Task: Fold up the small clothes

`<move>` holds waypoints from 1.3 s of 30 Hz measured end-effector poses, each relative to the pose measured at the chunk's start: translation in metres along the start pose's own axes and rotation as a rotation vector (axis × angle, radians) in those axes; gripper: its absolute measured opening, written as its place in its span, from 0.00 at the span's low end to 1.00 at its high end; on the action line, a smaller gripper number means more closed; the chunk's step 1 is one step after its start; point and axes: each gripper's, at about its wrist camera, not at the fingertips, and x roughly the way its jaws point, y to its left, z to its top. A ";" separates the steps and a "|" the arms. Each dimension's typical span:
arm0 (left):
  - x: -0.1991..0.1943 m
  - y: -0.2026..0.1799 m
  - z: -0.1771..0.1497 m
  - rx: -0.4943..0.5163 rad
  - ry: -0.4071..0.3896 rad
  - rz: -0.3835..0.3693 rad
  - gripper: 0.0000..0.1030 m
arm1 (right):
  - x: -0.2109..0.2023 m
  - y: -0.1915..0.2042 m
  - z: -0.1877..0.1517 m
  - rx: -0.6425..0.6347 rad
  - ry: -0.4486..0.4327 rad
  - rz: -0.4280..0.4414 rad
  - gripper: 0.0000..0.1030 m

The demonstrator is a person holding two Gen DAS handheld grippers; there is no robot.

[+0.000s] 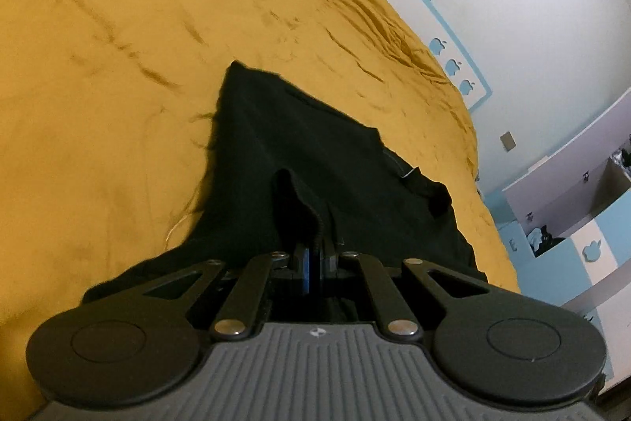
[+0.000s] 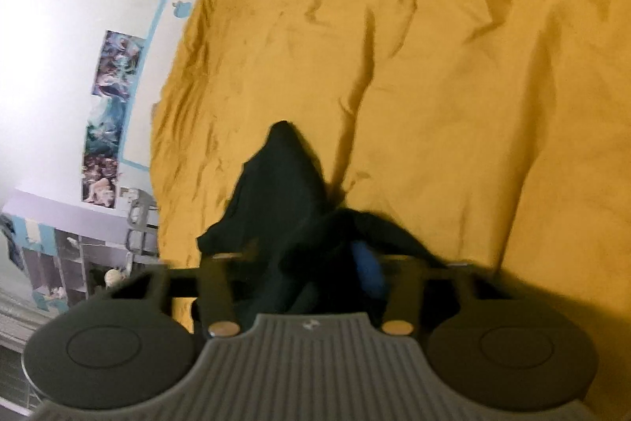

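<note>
The left gripper [image 1: 313,263] sits close to the camera, its fingers pressed together on a ridge of the black cloth [image 1: 315,160]. The right gripper [image 2: 315,263] pinches another bunch of the same cloth [image 2: 284,184]. The cloth looks soft, light and floppy, so it will sag if lifted. Corners and hems seem the best places to grab. It is dark, crumpled and partly spread out on the yellow bedsheet [image 1: 118,66].

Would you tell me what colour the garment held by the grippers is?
Black: the garment lies on the mustard-yellow bedspread, clearest in the left wrist view.
</note>
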 end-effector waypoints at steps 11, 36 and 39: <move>0.003 0.004 0.003 0.033 0.085 0.089 0.09 | -0.009 -0.011 -0.002 0.008 -0.046 -0.080 0.04; -0.001 -0.014 -0.028 0.098 0.168 0.071 0.23 | 0.017 0.038 -0.042 -0.431 0.043 -0.105 0.22; -0.014 -0.029 -0.022 0.104 0.180 0.093 0.24 | 0.015 0.037 -0.035 -0.463 0.073 -0.089 0.22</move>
